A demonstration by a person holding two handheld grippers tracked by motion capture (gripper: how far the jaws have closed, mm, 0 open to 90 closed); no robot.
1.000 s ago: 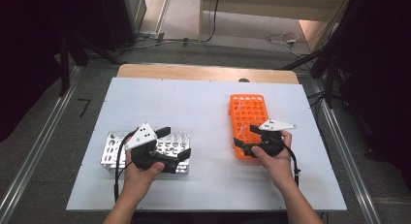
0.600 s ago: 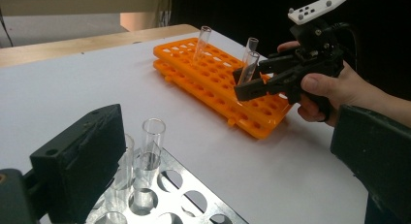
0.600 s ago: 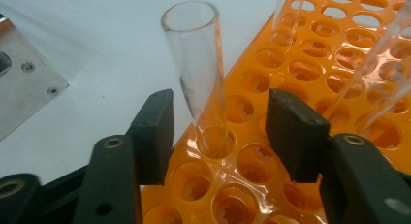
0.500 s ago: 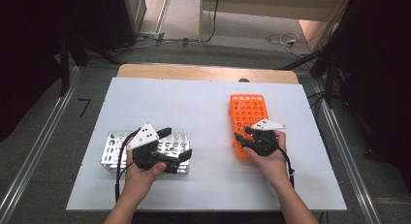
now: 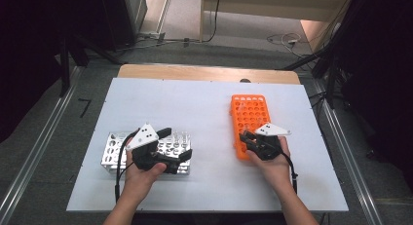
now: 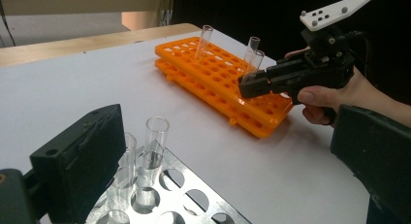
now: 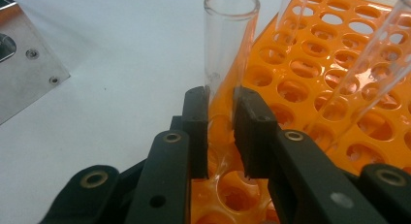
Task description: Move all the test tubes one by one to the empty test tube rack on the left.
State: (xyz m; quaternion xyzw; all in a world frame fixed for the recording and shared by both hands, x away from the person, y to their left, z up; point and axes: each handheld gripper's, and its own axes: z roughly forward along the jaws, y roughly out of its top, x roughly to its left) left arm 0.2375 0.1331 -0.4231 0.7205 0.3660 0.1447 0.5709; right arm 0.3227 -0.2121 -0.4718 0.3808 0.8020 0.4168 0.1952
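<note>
High view looks down on a white rectangular tabletop (image 5: 204, 113), with a person's forearms entering from six o'clock. At about eight o'clock the left hand-held black gripper (image 5: 170, 147) sits over a shiny perforated metal rack (image 5: 113, 149); at about four o'clock the right hand-held black gripper (image 5: 246, 137) meets the near end of a bright orange plastic rack (image 5: 248, 113) of round holes. Right gripper view adds the close detail: its jaws have just been closing and now pinch a clear glass test tube (image 7: 228, 44), smooth, cylindrical and open-topped, standing upright in a hole at the orange rack's near corner, with two more clear tubes slanting across at two o'clock. Left gripper view shows its own jaws spread wide apart with nothing between the pads, several clear tubes (image 6: 155, 141) standing in the metal rack beneath, and the right gripper across at two o'clock. Bare white tabletop lies between the two racks and toward twelve o'clock; the orange rack sits near the right edge.
</note>
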